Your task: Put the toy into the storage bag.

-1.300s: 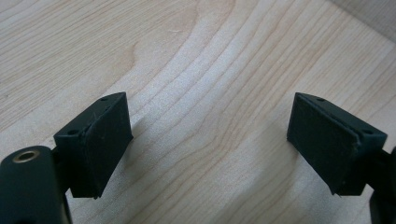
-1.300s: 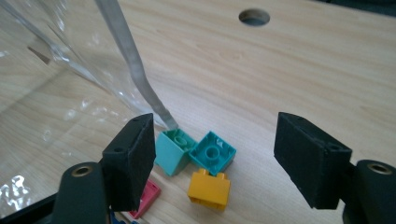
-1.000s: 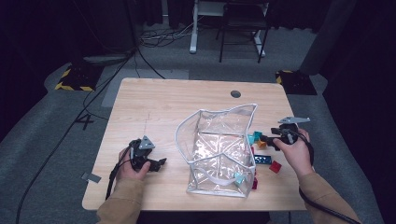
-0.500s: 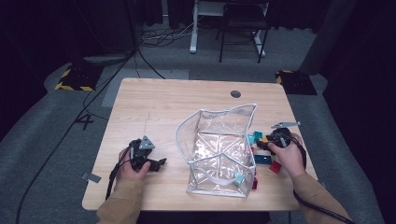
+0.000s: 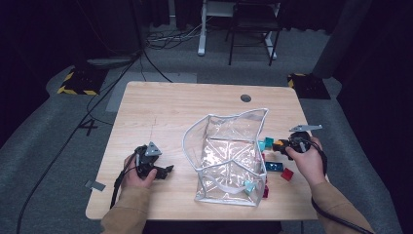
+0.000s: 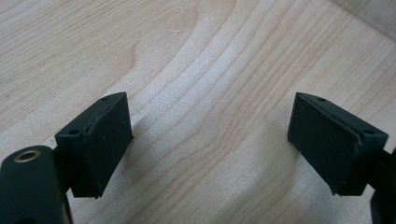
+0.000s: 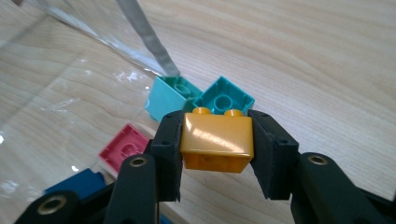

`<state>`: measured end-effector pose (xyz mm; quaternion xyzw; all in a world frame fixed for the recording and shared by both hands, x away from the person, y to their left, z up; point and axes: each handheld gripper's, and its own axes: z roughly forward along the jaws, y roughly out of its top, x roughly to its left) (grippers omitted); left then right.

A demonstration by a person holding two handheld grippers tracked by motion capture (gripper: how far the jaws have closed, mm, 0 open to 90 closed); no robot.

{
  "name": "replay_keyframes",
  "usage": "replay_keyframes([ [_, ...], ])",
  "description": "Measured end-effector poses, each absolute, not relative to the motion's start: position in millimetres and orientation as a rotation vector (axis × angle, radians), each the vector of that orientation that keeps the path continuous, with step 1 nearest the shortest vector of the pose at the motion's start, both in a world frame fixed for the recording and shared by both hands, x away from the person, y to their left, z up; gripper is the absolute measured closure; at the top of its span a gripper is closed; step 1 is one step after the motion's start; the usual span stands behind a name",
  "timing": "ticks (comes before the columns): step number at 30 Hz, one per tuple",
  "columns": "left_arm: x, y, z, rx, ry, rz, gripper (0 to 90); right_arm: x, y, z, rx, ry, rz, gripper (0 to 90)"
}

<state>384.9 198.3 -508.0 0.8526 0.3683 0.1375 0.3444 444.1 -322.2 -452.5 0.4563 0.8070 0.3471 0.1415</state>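
An orange brick (image 7: 217,140) sits between the pads of my right gripper (image 7: 215,149), whose jaws have just been closing and now press its two sides. In the high view the right gripper (image 5: 282,145) is just right of the clear plastic bag (image 5: 229,156), with the orange brick (image 5: 278,144) at its tip. Two teal bricks (image 7: 224,98) lie right behind the orange one. My left gripper (image 6: 208,144) stands open over bare wood, nothing between its pads. It rests near the table's front left (image 5: 164,171).
A pink brick (image 7: 123,147) and a blue brick (image 7: 77,184) lie beside the bag's wall (image 7: 70,84). Blue (image 5: 273,166) and red (image 5: 287,174) bricks lie by the right hand. A teal brick (image 5: 250,186) is at the bag's near end. A cable hole (image 5: 246,98) marks the far table (image 5: 185,107).
The right gripper's jaws have closed from wide open onto the orange brick, with the hand shifting only slightly. The left hand and gripper have stayed put.
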Motion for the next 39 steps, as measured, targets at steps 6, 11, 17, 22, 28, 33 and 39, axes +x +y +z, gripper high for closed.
replay_keyframes([
  [6,385.0,198.4,-508.0,2.214,0.956,0.359,14.0,434.5,-319.6,-425.0,1.262,2.328,1.041,58.0],
  [11,385.0,198.4,-508.0,2.214,0.956,0.359,14.0,427.9,-317.0,-407.5,1.222,2.328,1.062,58.0],
  [17,385.0,198.5,-507.8,2.217,0.956,0.358,14.0,417.1,-313.7,-380.2,1.165,2.325,1.103,58.0],
  [22,385.1,198.6,-507.8,2.216,0.956,0.357,14.0,410.1,-311.1,-364.8,1.129,2.313,1.148,58.0],
  [28,385.1,198.6,-507.8,2.216,0.956,0.357,14.0,400.9,-309.0,-343.4,1.084,2.288,1.209,58.1],
  [33,385.1,198.5,-507.9,2.216,0.956,0.357,14.0,394.0,-307.1,-324.9,1.047,2.273,1.247,58.2],
  [39,385.1,198.6,-507.9,2.216,0.955,0.357,14.0,388.1,-299.6,-310.9,1.006,2.277,1.271,58.3],
])
